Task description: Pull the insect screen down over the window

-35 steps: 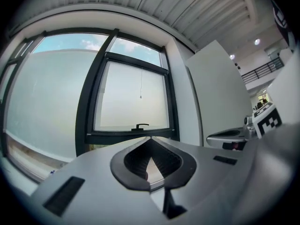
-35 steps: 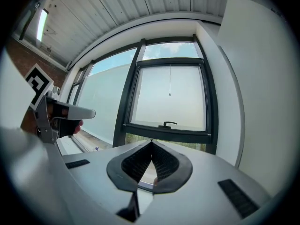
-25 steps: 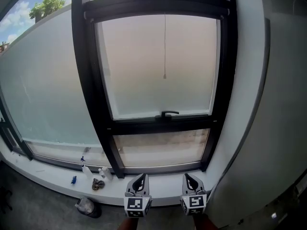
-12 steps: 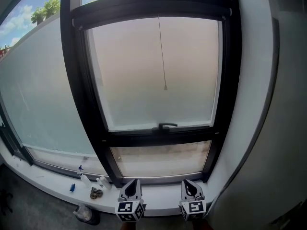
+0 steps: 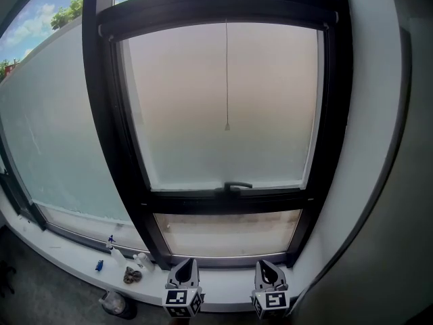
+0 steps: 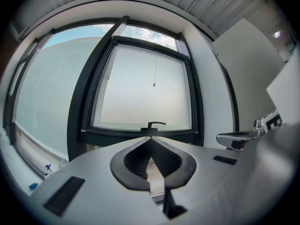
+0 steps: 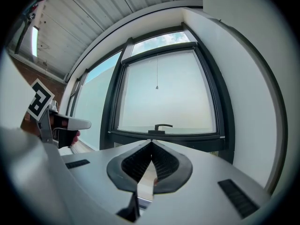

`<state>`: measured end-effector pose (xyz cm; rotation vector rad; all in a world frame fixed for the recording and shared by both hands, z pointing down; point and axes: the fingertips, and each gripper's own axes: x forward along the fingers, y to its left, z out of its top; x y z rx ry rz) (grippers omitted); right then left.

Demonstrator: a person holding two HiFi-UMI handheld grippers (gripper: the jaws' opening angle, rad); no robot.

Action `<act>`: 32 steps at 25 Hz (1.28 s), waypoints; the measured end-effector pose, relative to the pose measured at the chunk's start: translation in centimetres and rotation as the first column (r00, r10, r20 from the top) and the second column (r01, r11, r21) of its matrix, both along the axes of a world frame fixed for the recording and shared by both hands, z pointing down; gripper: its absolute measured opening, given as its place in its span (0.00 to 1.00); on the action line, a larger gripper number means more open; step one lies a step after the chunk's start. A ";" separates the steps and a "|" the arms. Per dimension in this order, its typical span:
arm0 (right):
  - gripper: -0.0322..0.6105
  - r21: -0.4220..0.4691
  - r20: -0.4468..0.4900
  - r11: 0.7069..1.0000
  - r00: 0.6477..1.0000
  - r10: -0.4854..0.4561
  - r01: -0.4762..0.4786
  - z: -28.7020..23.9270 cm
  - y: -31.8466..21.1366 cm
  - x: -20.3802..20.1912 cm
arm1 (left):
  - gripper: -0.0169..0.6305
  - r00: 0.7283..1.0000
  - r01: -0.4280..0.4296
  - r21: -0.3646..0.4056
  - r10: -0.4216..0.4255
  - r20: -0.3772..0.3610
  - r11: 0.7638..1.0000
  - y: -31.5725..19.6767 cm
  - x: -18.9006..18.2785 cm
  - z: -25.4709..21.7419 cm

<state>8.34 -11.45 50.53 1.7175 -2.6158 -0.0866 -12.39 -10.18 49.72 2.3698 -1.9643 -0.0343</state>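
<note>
I am holding both tools low in front of the white sill (image 5: 226, 288). The left gripper (image 5: 187, 263) and the right gripper (image 5: 263, 264) are sitting side by side, each with its jaws pressed together on nothing and pointing level at the window (image 5: 284, 100). I am judging this as the opening step. The insect screen is not showing over the glass at all, so I am taking it to be rolled up inside the dark top bar (image 5: 216, 7). The only part hanging free is the thin pull cord (image 5: 226, 73), ending in a small bead (image 5: 226, 126) at mid-pane, well above both grippers. The next move is calling for one gripper to rise to that bead, part its jaws, pinch the cord just above it and draw straight down. The cord is fine, so I am expecting the pinch to need careful centring. The black window handle (image 5: 234, 185) is sticking out at the foot of the sash, directly under the cord, and may be snagging a gripper on the way down. At the sill's left end, small bottles (image 5: 140, 261) and a blue object (image 5: 99, 265) are standing well clear, with a dark object (image 5: 116, 304) lying on the floor below.
</note>
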 end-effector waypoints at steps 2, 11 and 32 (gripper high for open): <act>0.05 -0.012 0.000 1.000 1.000 0.014 -0.014 0.5 -1.0 0.2 | 0.03 1.000 -0.005 0.001 0.005 0.011 1.000 -1.1 0.0 0.4; 0.05 0.057 -0.022 0.997 0.998 0.057 -0.055 1.1 -7.8 -1.6 | 0.03 0.999 -0.031 0.026 0.030 0.037 0.999 -8.0 -1.5 -0.7; 0.05 0.172 0.024 0.973 0.988 0.155 -0.157 -5.5 -23.4 -5.2 | 0.03 0.982 -0.150 0.112 0.135 0.132 0.982 -25.0 -4.0 -4.5</act>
